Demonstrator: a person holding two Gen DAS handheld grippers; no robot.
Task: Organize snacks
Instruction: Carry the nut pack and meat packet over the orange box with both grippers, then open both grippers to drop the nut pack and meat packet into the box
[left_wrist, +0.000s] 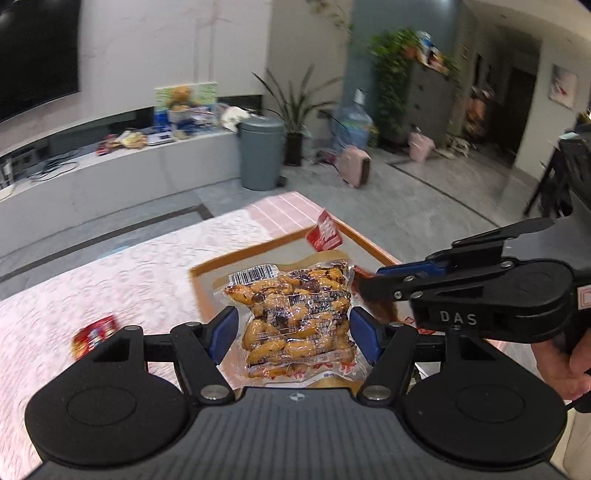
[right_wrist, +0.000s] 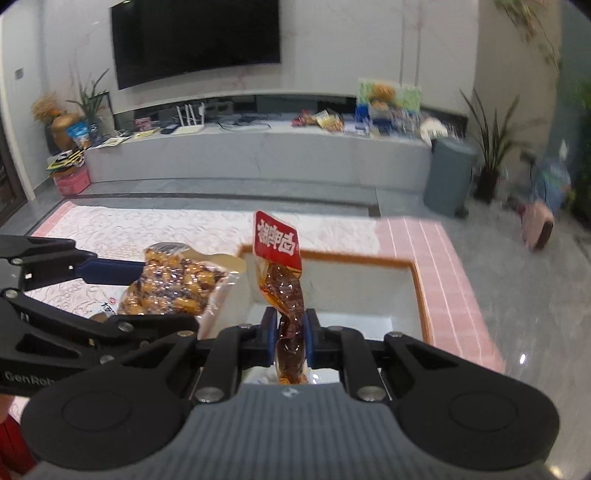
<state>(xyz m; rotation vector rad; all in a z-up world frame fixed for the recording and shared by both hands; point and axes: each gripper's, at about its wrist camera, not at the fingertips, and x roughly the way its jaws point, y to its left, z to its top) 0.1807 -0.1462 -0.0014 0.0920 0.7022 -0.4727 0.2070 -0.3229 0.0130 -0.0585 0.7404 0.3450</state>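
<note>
A clear bag of brown snacks is held between the blue pads of the left gripper, low in the middle of the left wrist view, above the wood-rimmed white box. In the right wrist view, a thin red-topped packet is pinched upright by the right gripper, over the box's white inside, at centre frame.

Home living room: wall-mounted television; low media bench; potted plants; lidded bin; tiled floor.
</note>
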